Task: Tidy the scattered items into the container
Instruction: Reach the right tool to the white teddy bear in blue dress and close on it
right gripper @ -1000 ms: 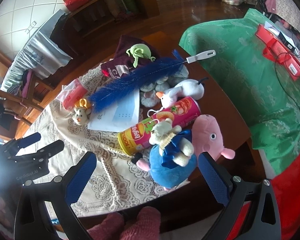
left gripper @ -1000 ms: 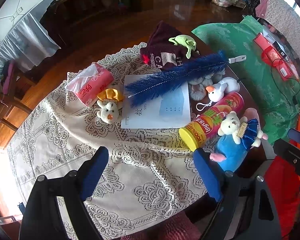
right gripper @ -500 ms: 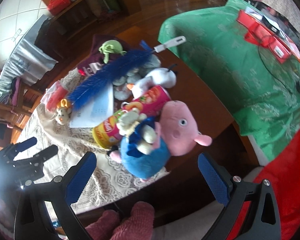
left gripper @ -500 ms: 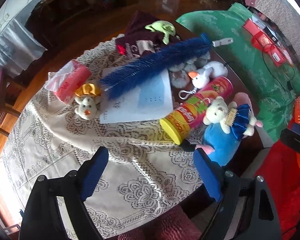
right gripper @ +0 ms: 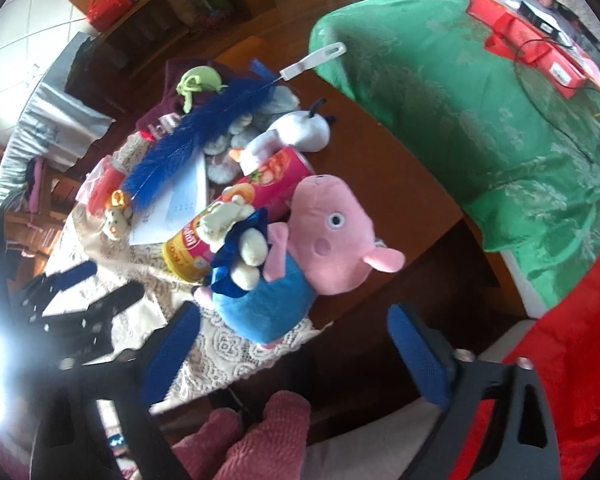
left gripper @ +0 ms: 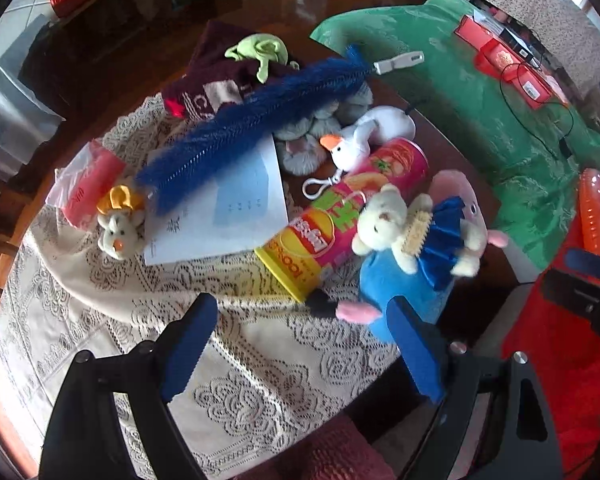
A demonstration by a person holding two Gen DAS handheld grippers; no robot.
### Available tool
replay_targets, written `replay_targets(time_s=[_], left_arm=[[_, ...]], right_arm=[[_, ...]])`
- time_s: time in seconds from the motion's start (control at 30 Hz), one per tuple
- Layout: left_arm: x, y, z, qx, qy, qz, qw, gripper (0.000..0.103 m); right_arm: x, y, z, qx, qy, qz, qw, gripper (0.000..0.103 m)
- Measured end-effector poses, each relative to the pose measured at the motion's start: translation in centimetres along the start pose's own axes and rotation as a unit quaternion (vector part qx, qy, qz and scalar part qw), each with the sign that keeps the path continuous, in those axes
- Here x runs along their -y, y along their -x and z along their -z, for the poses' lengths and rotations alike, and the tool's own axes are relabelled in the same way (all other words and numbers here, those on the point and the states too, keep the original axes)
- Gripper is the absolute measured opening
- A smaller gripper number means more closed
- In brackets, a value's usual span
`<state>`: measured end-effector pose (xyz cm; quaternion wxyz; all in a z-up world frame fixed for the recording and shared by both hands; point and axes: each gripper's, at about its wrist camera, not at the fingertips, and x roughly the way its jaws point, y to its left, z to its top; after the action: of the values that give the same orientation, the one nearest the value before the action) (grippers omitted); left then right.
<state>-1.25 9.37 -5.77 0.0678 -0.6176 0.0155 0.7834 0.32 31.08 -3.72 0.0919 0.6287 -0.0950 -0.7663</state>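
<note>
Left wrist view: left claw (left gripper: 300,344) spread wide, gripping nothing, hovering over the lace tablecloth (left gripper: 236,364). Just ahead of the fingertips, a yellow-and-pink chip can (left gripper: 340,220) lying on its side. Ahead and right, touching the can, a pink pig plush in blue (left gripper: 396,292) with a small cream bear (left gripper: 392,224) lying on top. Farther ahead, a white goose plush (left gripper: 364,136), a grey plush (left gripper: 312,140) and a long blue feather brush (left gripper: 260,112) lying across a white sheet of paper (left gripper: 220,212). Ahead and left, a small mouse plush (left gripper: 118,228) beside a pink tissue pack (left gripper: 88,184). At the far end, a maroon garment (left gripper: 216,84) with a green toy (left gripper: 260,52) on it. No container seen. Right wrist view: right claw (right gripper: 292,356) likewise spread, empty, above the table edge (right gripper: 400,200). Pig plush (right gripper: 300,260) straight ahead between the fingers' lines, apart from both pads. Chip can (right gripper: 240,216) just behind it, brush (right gripper: 196,136) farther ahead-left. Left claw visible at far left, partly lost in glare. Green cloth (right gripper: 480,120) ahead-right.
</note>
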Motion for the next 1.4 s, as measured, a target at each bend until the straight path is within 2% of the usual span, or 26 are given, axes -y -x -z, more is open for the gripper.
replay_targets(time_s=[0.1,0.27,0.3,0.37,0.4,0.43,0.73,0.83,0.87,0.93,0.97,1.03,1.1,1.17,1.2,1.23,1.33,1.37,1.4], left_arm=[[-0.8,-1.0,-0.9,-0.003,0.011,0.009,0.9999,0.087],[-0.4,-2.7,-2.1,0.002,-0.004,0.028,0.9996,0.087],[-0.2,-3.0,-2.1,0.002,-0.008,0.032,0.9995,0.081],[0.4,-3.6,-2.2,-0.002,-0.019,0.039,0.9991,0.073],[0.8,-3.9,-2.2,-0.004,-0.027,0.041,0.9988,0.072],[1.1,-4.3,-2.3,-0.006,-0.035,0.042,0.9985,0.072],[2.9,-6.4,-3.1,-0.018,-0.061,0.072,0.9954,0.072],[3.2,-7.3,-3.4,-0.022,-0.068,0.071,0.9949,0.069],[3.3,-7.6,-3.5,-0.023,-0.070,0.073,0.9946,0.064],[3.2,-7.9,-3.7,-0.024,-0.068,0.083,0.9940,0.064],[3.3,-7.9,-3.7,-0.023,-0.068,0.089,0.9935,0.062],[3.5,-8.1,-3.8,-0.023,-0.071,0.106,0.9915,0.048],[3.9,-8.1,-3.8,-0.022,-0.078,0.116,0.9900,0.025],[4.4,-8.0,-3.7,-0.018,-0.087,0.121,0.9887,0.021],[4.5,-7.9,-3.7,-0.013,-0.090,0.121,0.9885,0.016],[4.5,-7.7,-3.7,-0.010,-0.089,0.121,0.9886,0.016],[4.0,-6.6,-3.7,0.001,-0.082,0.119,0.9895,0.015],[3.7,-6.2,-3.7,0.005,-0.078,0.120,0.9897,0.006],[3.4,-5.7,-3.7,0.008,-0.074,0.121,0.9898,0.006]], right_arm=[[-0.2,-0.7,-0.4,0.000,-0.001,-0.016,1.000,0.081],[-0.3,-2.4,-1.4,-0.001,-0.010,-0.032,0.999,0.081],[-0.3,-2.7,-1.5,0.000,-0.013,-0.031,0.999,0.080],[-0.1,-3.3,-1.9,0.003,-0.015,-0.037,0.999,0.070],[0.0,-3.5,-2.1,0.003,-0.020,-0.047,0.999,0.052],[0.2,-3.8,-2.2,0.000,-0.025,-0.053,0.998,0.048],[0.7,-5.8,-2.9,-0.022,-0.036,-0.084,0.996,0.048],[1.0,-6.7,-3.2,-0.030,-0.042,-0.096,0.994,0.048],[1.1,-7.0,-3.3,-0.032,-0.044,-0.100,0.994,0.048],[1.3,-7.6,-3.6,-0.038,-0.048,-0.108,0.992,0.048],[1.3,-7.9,-3.7,-0.040,-0.049,-0.110,0.992,0.048],[1.1,-8.6,-3.8,-0.044,-0.044,-0.113,0.992,0.048],[0.8,-9.1,-4.0,-0.045,-0.039,-0.121,0.991,0.048],[0.4,-9.5,-4.2,-0.046,-0.034,-0.128,0.990,0.045],[0.2,-9.6,-4.3,-0.045,-0.033,-0.130,0.990,0.030],[0.1,-9.5,-4.3,-0.042,-0.034,-0.130,0.990,0.022],[-0.2,-8.9,-4.5,-0.036,-0.032,-0.138,0.989,0.020],[-0.4,-8.6,-4.5,-0.035,-0.029,-0.142,0.989,0.020],[-0.8,-8.3,-4.6,-0.034,-0.023,-0.145,0.989,0.020]])
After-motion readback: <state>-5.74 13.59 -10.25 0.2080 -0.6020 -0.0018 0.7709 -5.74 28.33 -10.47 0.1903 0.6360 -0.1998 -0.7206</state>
